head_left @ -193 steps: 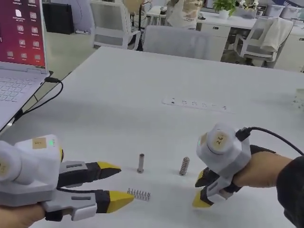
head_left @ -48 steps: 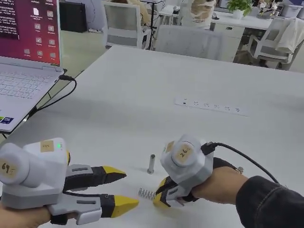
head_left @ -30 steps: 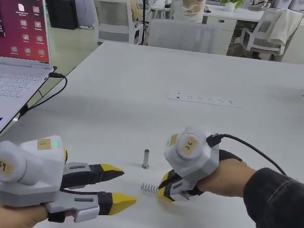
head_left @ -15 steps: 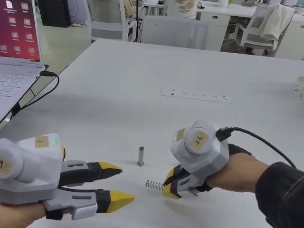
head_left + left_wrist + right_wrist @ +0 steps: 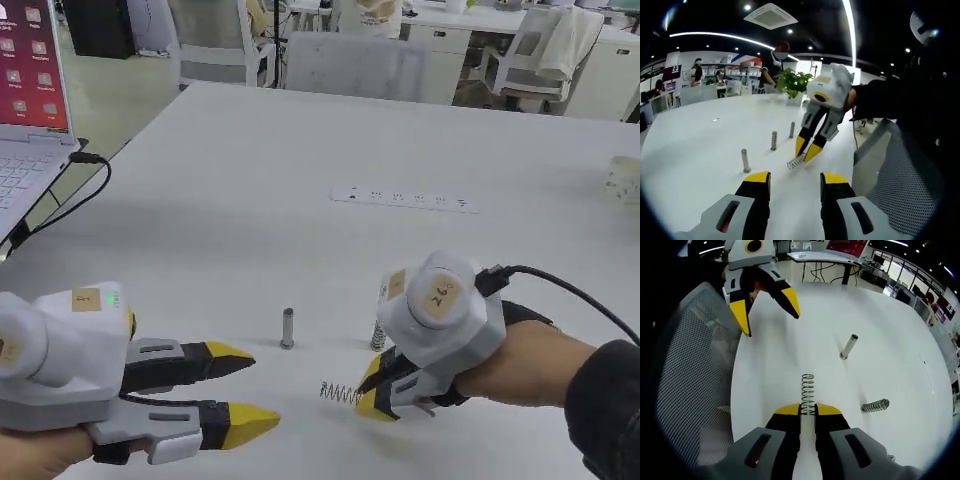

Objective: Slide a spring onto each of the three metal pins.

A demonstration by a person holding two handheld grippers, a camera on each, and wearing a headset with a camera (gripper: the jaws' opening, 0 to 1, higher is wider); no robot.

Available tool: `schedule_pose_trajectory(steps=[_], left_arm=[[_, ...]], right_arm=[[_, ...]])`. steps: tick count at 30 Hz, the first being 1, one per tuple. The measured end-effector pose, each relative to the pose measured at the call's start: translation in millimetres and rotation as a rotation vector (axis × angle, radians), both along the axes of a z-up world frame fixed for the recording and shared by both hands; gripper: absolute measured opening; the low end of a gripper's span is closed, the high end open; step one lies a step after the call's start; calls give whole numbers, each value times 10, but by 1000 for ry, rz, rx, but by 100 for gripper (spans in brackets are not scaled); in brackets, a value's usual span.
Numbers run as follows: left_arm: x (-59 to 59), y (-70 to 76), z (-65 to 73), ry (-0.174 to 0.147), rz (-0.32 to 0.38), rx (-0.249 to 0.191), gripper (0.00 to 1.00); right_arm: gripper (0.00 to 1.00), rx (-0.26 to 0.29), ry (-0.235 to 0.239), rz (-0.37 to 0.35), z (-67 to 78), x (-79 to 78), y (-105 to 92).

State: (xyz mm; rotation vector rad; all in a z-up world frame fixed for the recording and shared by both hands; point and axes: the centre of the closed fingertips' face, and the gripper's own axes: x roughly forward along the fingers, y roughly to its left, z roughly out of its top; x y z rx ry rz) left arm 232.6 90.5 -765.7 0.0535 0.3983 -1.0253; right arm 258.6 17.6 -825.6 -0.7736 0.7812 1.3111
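Observation:
My right gripper is shut on one end of a loose spring, which sticks out to the left just above the white table. In the right gripper view the spring stands straight out between the yellow fingertips. A bare metal pin stands upright left of it. A pin with a spring on it stands just behind the right gripper. My left gripper hovers open at lower left with nothing in it. The left gripper view shows the bare pin, the sprung pin and a third pin.
An open laptop with a black cable sits at the table's left edge. A white power strip lies across the middle. Office chairs stand past the far edge. A small object is at far right.
The spring lay loose on the table by the left gripper. My right gripper came over from the right, shut on it and carried it to the right. The left gripper stayed put.

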Motion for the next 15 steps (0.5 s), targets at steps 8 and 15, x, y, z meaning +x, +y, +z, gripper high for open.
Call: schedule_pose_trajectory(steps=[8, 15], left_arm=[[-1, -38, 3, -2, -18, 10, 33], [-16, -61, -2, -1, -32, 17, 33]], right_arm=[[8, 5, -19, -15, 85, 7, -100], [8, -6, -29, -13, 125, -27, -175]])
